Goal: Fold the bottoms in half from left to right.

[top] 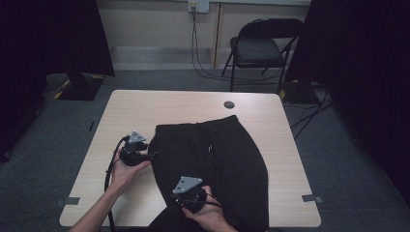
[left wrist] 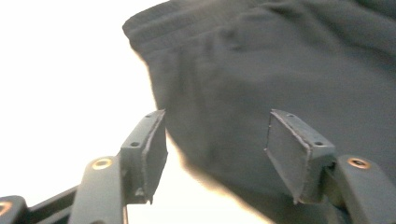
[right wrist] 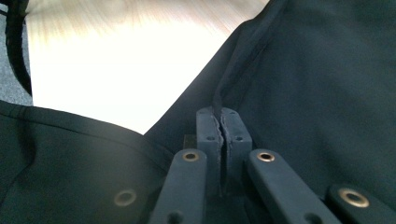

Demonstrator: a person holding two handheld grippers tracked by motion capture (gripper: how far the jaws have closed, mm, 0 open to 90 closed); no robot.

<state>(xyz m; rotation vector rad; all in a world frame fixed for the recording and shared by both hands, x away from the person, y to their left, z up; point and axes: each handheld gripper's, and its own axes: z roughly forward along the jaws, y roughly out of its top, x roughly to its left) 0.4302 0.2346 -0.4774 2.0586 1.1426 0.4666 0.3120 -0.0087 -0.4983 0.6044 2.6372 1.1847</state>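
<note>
Two grippers on black shorts [top: 212, 164] spread on table [top: 145, 104]. Left gripper [left wrist: 215, 154] jaws apart, nothing pinched, shorts' edge just ahead and between them. Right gripper [right wrist: 223, 135] jaws together, clamped on a fold of shorts; more cloth lies both sides of it.

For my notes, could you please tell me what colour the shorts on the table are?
The shorts are plain black, clearest in the high view.

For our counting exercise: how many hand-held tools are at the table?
2. The left tool is open at the black trousers' left edge; the right tool is shut on their near part.
</note>
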